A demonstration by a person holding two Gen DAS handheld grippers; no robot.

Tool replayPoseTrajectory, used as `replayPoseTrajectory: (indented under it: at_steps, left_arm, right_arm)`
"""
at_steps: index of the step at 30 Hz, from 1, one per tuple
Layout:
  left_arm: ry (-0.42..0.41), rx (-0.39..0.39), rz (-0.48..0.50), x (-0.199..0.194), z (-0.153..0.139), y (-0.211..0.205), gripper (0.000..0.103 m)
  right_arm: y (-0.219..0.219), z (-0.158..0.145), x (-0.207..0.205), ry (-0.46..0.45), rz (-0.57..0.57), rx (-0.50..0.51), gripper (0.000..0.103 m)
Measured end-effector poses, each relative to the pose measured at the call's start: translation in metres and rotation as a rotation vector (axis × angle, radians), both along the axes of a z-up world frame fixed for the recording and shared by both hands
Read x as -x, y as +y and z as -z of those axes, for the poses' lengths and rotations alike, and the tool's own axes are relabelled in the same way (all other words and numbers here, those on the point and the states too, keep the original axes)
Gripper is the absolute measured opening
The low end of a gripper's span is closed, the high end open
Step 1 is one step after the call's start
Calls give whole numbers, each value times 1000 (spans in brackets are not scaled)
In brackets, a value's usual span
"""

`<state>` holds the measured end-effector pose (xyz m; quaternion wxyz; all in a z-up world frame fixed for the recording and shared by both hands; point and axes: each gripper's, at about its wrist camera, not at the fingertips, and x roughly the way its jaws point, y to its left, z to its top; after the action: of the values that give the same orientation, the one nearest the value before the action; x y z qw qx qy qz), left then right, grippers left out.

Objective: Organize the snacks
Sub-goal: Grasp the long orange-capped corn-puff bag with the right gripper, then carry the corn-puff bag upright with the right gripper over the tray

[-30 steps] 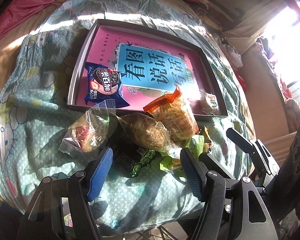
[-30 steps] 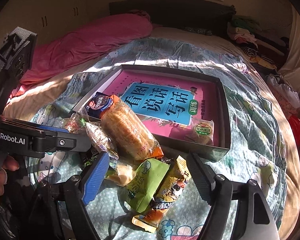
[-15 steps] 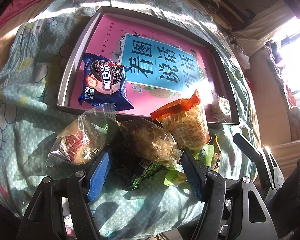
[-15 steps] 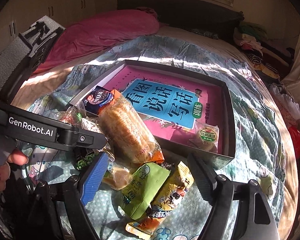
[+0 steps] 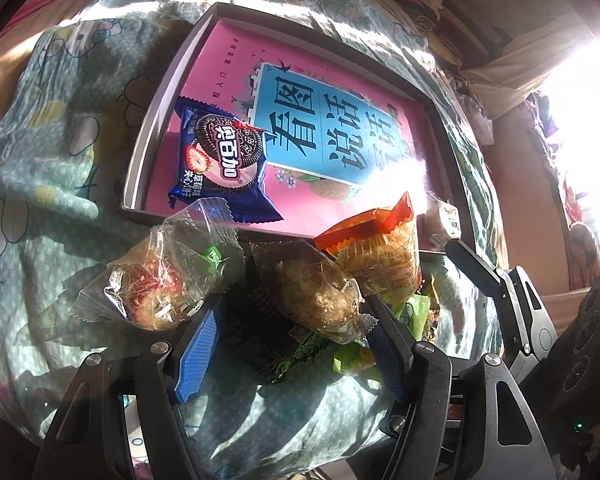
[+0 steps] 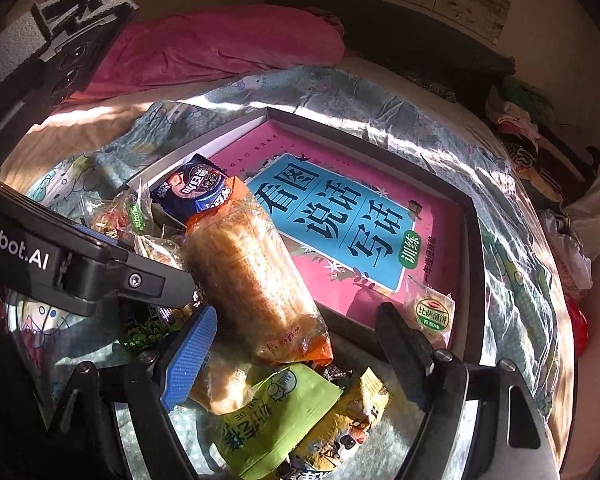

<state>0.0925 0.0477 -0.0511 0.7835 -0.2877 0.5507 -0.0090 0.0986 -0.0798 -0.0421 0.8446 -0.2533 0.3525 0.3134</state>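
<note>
The box [image 6: 474, 236] lay mostly bare across its pink book [image 6: 320, 216], open from above. A heaped snack pile [image 6: 256, 280] crowded its near wall, blocking low approach from the bed's [image 6: 512, 208] near edge.

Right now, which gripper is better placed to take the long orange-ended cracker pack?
Right. The right gripper has open jaws straddling the cracker pack's lower end, while the left gripper frames the clear-wrapped pastry instead.

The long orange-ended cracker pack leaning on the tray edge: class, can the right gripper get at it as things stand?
Probably yes. The right gripper is open, and the cracker pack lies on top of the pile between its fingers with nothing over it. The left gripper's finger sits close beside it, which might crowd the approach.
</note>
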Motion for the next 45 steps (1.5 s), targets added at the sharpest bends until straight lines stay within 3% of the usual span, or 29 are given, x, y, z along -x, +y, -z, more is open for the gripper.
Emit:
replayPoseTrajectory:
  at_steps: [8, 12, 19, 24, 25, 35, 45]
  left_arm:
    - [10, 42, -14, 1, 4, 7, 72]
    - [20, 68, -26, 1, 7, 9, 72]
    - [24, 70, -33, -1, 8, 7, 71]
    - [9, 45, -19, -4, 2, 1, 59]
    - [-5, 56, -13, -4, 0, 1, 45]
    - [-47, 68, -10, 2, -12, 2, 41]
    - [-95, 65, -14, 15, -31, 8, 40]
  right_arm:
    - [16, 8, -1, -73, -51, 57, 79]
    - [18, 9, -1, -60, -79, 51, 51]
    - [2, -2, 1, -22, -48, -39, 26]
    - [-16, -11, -5, 57, 10, -142, 23]
    - [-19, -13, -5, 68, 21, -162, 23]
    - [-56, -29, -14, 190, 135, -365, 23]
    - [-73, -36, -11, 201, 181, -401, 23]
